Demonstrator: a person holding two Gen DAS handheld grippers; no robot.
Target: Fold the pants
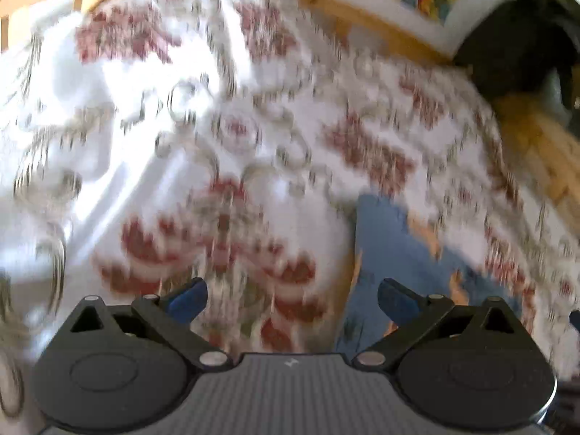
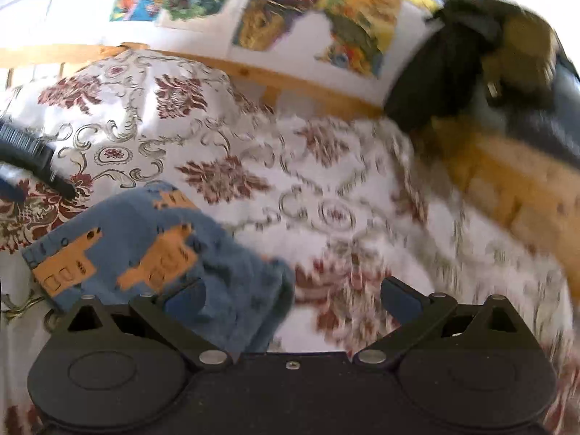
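The pants [image 2: 152, 250], blue with orange animal shapes, lie in a compact bundle on the flowered bedspread [image 2: 224, 137], which reads as a fold already made or well under way; both tools hang above the bed with nothing between their fingers, probably because the cloth has been let go or not yet taken up; the right gripper [image 2: 291, 299] stands wide open with the bundle just below and to the left of its left finger, and the left gripper [image 1: 291, 299] is likewise spread apart over bare bedspread, the pants [image 1: 395, 253] showing only as a blue strip beside its right finger; the right view alone gives the whole bundle, the posters [image 2: 311, 18] on the wall, and the other tool at its left edge; the left view is too blurred for detail.
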